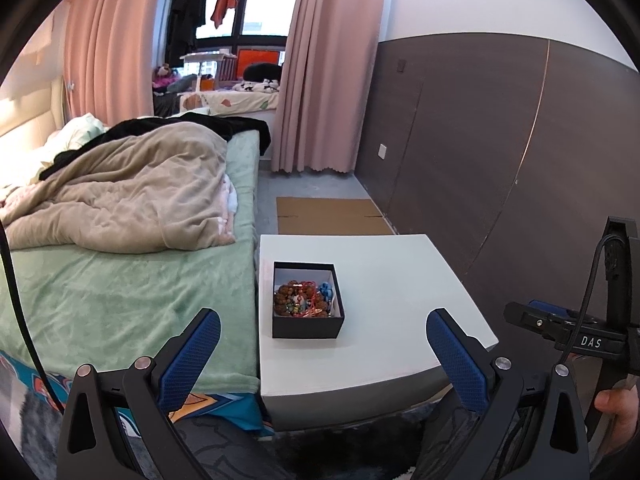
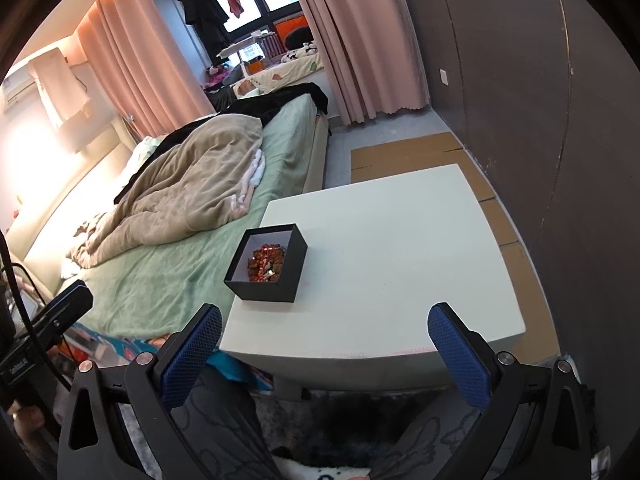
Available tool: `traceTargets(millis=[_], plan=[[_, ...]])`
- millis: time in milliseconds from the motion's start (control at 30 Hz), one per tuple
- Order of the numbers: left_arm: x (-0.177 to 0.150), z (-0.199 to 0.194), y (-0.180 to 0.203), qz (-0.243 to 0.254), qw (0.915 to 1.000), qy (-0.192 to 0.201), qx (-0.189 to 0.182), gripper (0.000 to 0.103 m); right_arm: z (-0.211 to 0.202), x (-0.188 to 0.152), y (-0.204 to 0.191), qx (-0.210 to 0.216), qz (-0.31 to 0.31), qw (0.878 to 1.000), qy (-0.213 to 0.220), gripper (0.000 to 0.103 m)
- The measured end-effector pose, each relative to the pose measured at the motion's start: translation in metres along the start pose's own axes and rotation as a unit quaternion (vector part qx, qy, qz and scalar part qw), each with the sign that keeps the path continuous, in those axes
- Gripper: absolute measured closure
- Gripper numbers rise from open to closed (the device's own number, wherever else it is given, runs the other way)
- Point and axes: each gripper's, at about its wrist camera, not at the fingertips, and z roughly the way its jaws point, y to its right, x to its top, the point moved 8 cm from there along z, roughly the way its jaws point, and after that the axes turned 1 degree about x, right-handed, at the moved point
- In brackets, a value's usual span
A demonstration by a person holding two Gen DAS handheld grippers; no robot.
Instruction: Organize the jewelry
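A black open box (image 1: 306, 300) with a white lining stands on the white table (image 1: 400, 300) near its left edge. It holds a heap of jewelry (image 1: 302, 298): brown bead bracelets, red cord and blue pieces. The box also shows in the right wrist view (image 2: 267, 268), with the jewelry (image 2: 267, 263) inside. My left gripper (image 1: 323, 322) is open and empty, just short of the table's front edge, in front of the box. My right gripper (image 2: 325, 318) is open and empty, above the table's front edge. Its side shows at the right of the left wrist view (image 1: 560, 324).
A bed (image 1: 120, 280) with a green sheet and a beige duvet (image 1: 120, 196) runs along the table's left side. A dark panelled wall (image 1: 500, 140) stands to the right. Flat cardboard (image 1: 332, 216) lies on the floor beyond the table. Pink curtains (image 1: 320, 60) hang at the back.
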Motion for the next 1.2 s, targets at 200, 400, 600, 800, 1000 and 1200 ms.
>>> traceTargets(millis=[200,400,600,800,1000,1200], plan=[[0.002,0.0,0.002,0.004,1.0,0.002,0.0,0.0,-0.007,0.004,0.001,-0.007,-0.01,1.0,0.013,0.0],[0.002,-0.001,0.004,0.007,1.0,0.003,0.0,0.0,-0.013,0.007,0.0,-0.01,-0.014,1.0,0.023,0.0],[0.003,-0.002,0.004,0.008,1.0,0.004,0.001,0.0,-0.017,0.008,-0.001,-0.01,-0.017,0.999,0.029,0.0],[0.005,-0.003,0.005,0.012,0.9999,0.004,0.002,0.0,-0.018,0.009,-0.002,-0.01,-0.017,0.999,0.031,0.0],[0.005,-0.003,0.005,0.011,0.9999,0.005,0.002,0.0,-0.019,0.009,-0.001,-0.011,-0.017,0.999,0.031,0.0],[0.005,-0.003,0.005,0.013,0.9999,0.005,0.002,0.0,-0.021,0.011,0.0,-0.011,-0.016,0.999,0.031,0.0]])
